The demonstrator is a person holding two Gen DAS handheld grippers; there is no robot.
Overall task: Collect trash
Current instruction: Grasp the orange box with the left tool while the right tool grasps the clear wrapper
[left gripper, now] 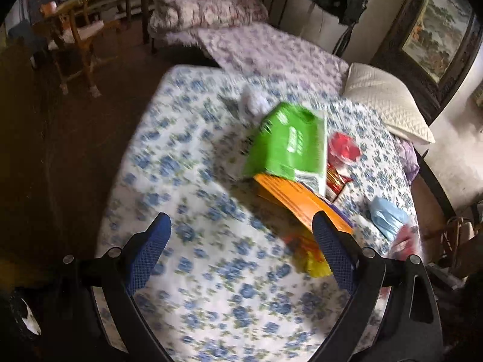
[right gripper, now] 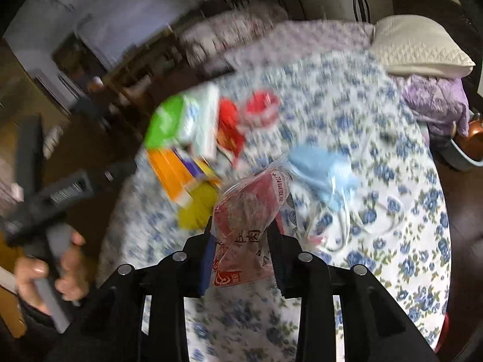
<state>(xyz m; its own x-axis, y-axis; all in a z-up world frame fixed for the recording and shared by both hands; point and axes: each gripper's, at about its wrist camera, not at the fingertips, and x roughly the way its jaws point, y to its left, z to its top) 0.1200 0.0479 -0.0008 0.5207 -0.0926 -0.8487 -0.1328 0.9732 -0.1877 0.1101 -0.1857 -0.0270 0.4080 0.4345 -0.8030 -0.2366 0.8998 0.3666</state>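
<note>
Right gripper (right gripper: 241, 241) pinches a red snack wrapper (right gripper: 244, 214) above the floral bedspread (right gripper: 377, 126); left gripper (left gripper: 241, 250) hangs spread wide.

Trash pile (right gripper: 193, 147) — motion-blurred, labels unreadable

Bed (left gripper: 211, 271): I see the litter clustered on it, toward the pillow (left gripper: 389, 105) at its far right corner.
Tissue pack (left gripper: 286, 144): lies partly on the flat box (left gripper: 289, 199), crumpled paper (left gripper: 253, 99) just behind it.
Face mask (right gripper: 323, 169): right of the box.
Snack wrapper (right gripper: 247, 226): in my right gripper (right gripper: 241, 241), left of the mask.
</note>
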